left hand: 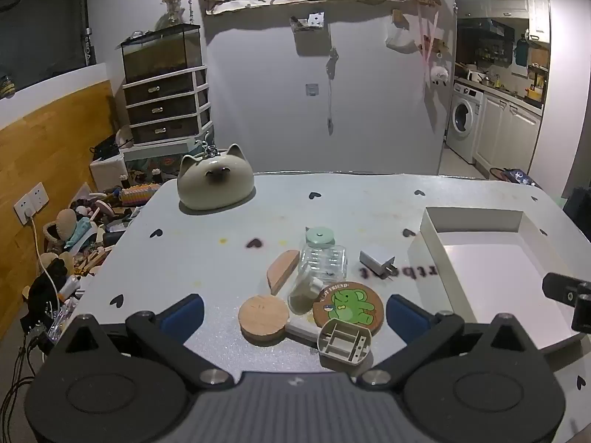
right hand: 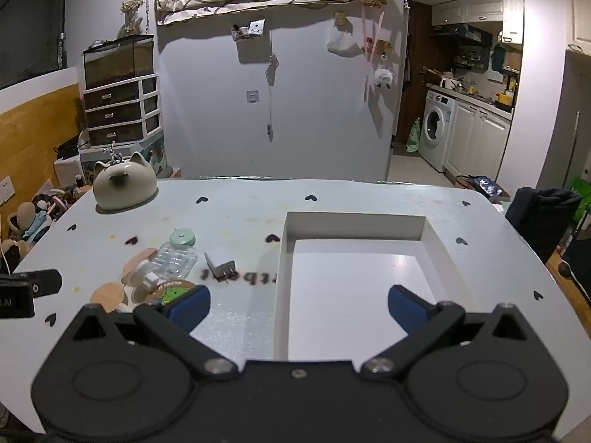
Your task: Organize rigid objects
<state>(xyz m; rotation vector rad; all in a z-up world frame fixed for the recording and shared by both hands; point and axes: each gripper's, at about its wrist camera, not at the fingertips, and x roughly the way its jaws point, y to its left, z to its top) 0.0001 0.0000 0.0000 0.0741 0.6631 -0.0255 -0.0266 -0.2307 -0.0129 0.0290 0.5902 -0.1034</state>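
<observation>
Counter (left hand: 221, 221) carries a clutter pile; white tray (right hand: 284, 258) is empty. Both tools, left (left hand: 294, 312) and right (right hand: 298, 304), wide, holding nothing. Start step; next: grip the wooden disc (left hand: 263, 318).

A white box (right hand: 282, 288) lies open on the bench, and to its left huddle a wooden disc (left hand: 263, 318), a wooden half-disc (left hand: 282, 270), an elephant coaster (left hand: 349, 304), a clear bottle (left hand: 325, 260), a white plug (left hand: 375, 263) and a grey plastic tray (left hand: 343, 341).

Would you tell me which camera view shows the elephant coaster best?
The left wrist view: the elephant coaster lies close and nearly whole, only its near edge overlapped. In the right wrist view the coaster is small and partly hidden behind a blue finger pad.
</observation>
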